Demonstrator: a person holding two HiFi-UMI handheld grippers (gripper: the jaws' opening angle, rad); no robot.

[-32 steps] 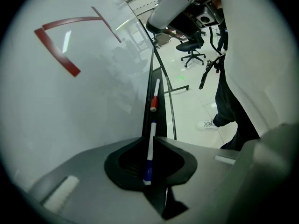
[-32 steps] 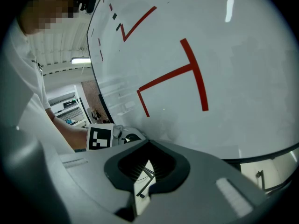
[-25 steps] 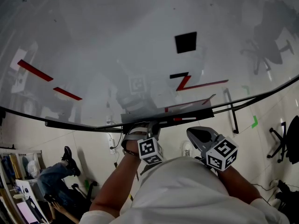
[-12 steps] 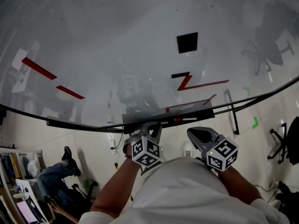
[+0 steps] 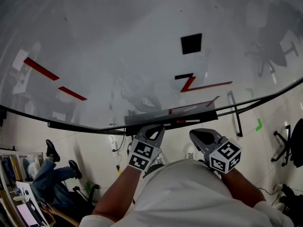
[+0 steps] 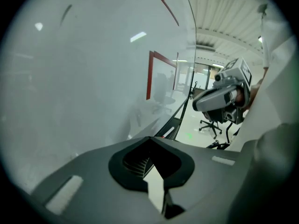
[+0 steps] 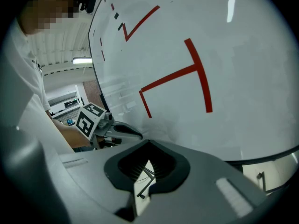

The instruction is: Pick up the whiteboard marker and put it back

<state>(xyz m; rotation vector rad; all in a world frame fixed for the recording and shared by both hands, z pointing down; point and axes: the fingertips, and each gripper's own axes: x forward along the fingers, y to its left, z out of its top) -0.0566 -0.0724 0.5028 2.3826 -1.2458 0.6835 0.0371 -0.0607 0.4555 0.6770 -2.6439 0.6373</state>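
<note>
Whiteboard marker (image 5: 188, 121): is lying on the tray (image 5: 147, 119) under the whiteboard (image 5: 118, 41), lower centre of the head view, touching neither gripper.
Left gripper (image 5: 157, 128): is hovering just left of the marker, jaws sitting together, gripping nothing.
Right gripper (image 5: 194, 134): is hanging just below the marker, jaws sitting together, gripping nothing.

The whiteboard (image 5: 118, 56) runs off the head view's top and both sides. On its tray (image 5: 142, 119), a thin red-tipped object (image 5: 182, 121) is too small to identify. The wearer's white shirt (image 5: 180, 197) is cut off by the bottom edge. A seated person (image 5: 47, 183) at lower left is cropped by the frame.
</note>
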